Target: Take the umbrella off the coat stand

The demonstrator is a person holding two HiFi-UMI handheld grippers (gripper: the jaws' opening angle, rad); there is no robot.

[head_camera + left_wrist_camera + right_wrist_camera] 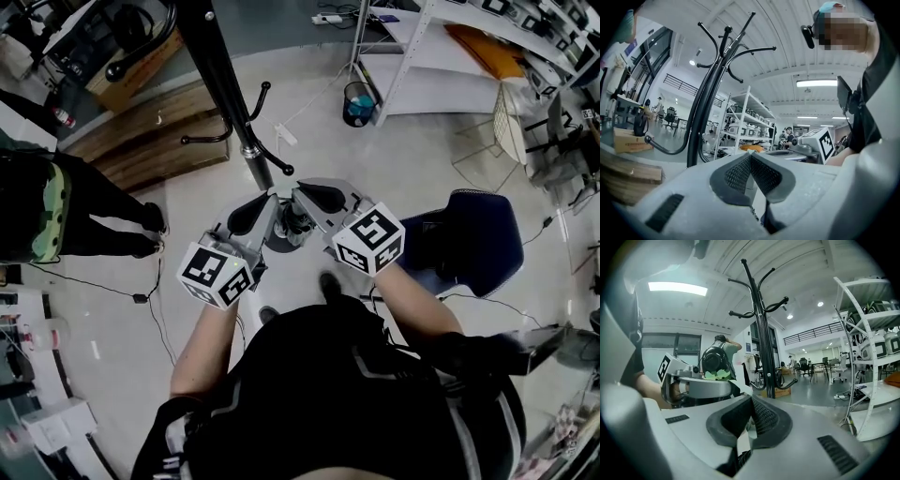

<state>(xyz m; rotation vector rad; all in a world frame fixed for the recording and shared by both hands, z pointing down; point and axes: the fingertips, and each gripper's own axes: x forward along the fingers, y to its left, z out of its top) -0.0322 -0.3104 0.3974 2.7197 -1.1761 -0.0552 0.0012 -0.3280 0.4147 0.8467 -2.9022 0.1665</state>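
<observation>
Umbrella (696, 126) upright along coat stand (726, 32), tip up

The right gripper (751, 404) has its dark ribbed pads pressed together, with nothing between them. Just to its left sits the left gripper (735, 385) (marker cube at its far left end). Farther off stands a black coat stand (759, 333), and a white shelf rack (875, 316) fills the right.

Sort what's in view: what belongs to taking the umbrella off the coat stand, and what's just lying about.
Belongs to the job:
- coat stand
- left gripper and right gripper, both with jaws shut on nothing
- the umbrella itself I can't pick out

Lying about:
- white shelving
- blue bin
- blue chair
- wooden boards
</observation>
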